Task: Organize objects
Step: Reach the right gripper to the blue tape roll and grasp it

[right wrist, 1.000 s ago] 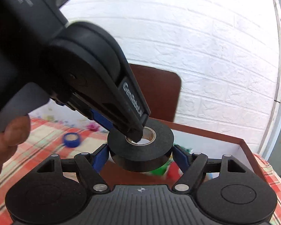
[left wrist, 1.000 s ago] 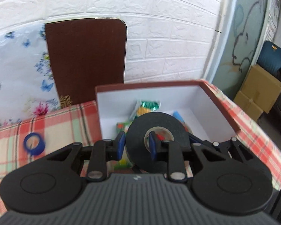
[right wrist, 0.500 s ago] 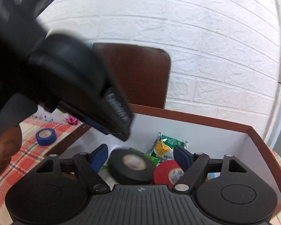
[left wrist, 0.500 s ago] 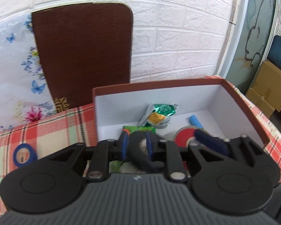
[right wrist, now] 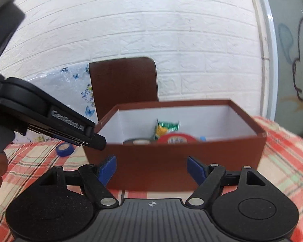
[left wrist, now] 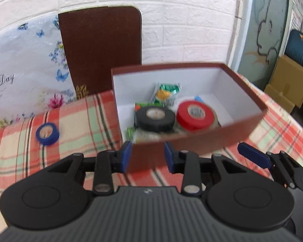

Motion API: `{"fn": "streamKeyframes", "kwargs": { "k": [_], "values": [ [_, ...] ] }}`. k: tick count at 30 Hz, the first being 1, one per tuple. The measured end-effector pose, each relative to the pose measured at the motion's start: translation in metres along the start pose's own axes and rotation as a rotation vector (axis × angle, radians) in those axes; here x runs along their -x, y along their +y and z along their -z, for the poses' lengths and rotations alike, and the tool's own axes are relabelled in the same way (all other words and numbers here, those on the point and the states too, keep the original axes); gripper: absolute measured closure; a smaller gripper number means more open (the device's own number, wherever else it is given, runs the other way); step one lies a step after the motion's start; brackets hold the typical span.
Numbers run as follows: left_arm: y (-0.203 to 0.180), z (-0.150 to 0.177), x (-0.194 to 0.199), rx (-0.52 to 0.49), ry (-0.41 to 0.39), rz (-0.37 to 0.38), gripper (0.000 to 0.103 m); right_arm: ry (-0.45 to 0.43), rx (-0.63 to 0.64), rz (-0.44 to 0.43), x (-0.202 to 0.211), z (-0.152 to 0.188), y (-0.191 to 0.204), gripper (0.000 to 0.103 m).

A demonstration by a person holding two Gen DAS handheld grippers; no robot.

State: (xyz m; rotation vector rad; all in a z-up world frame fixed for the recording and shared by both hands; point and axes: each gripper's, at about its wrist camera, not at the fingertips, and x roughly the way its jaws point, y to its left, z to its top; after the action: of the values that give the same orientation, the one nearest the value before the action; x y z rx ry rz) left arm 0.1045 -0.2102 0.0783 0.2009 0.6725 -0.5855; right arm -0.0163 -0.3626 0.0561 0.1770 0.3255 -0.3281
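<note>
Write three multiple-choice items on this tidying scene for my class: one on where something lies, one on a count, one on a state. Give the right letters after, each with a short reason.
1. Where is the blue tape roll?
A. in the box
B. on the checked tablecloth, left of the box
C. between the left gripper's fingers

2. How many tape rolls lie inside the brown box?
A. none
B. two
C. four

3. What does the left gripper hold?
A. nothing
B. the black roll
C. a snack packet

Answers:
1 B: it sits alone on the tablecloth, apart from the box.
2 B: the black tape roll and the red tape roll, side by side.
3 A: its jaws are opening, with nothing between them.
</note>
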Motion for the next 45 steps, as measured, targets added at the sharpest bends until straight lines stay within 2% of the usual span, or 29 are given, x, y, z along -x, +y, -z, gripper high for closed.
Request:
{"fn": "streamKeyframes", "kwargs": {
  "k": [6,14,24,38,41,43,45],
  "values": [
    [0.008,0.035,0.008,0.019,0.048,-0.035,0.065,0.101,-0.025,-0.011,0.005,0.028,0.008,0.028],
    [0.03,0.083,0.005,0.044,0.123,-0.111,0.063,0.185,0.002,-0.047,0.01,0.049,0.031,0.028],
    [0.083,0.119,0.006,0.088,0.137,-0.234,0.06,0.27,0.107,-0.113,-0.004,0.061,0.079,0.028],
    [0.166,0.132,0.01,0.182,0.068,-0.301,0.048,0.278,0.27,-0.173,-0.034,0.061,0.153,0.026],
    [0.191,0.134,0.009,0.19,0.039,-0.368,0.046,0.271,0.28,-0.197,-0.05,0.057,0.167,0.026],
    [0.213,0.136,0.006,0.201,0.015,-0.42,0.04,0.265,0.289,-0.21,-0.066,0.053,0.176,0.026],
    [0.232,0.141,0.004,0.211,-0.021,-0.483,0.028,0.26,0.302,-0.218,-0.087,0.046,0.186,0.026]
  ]
}}
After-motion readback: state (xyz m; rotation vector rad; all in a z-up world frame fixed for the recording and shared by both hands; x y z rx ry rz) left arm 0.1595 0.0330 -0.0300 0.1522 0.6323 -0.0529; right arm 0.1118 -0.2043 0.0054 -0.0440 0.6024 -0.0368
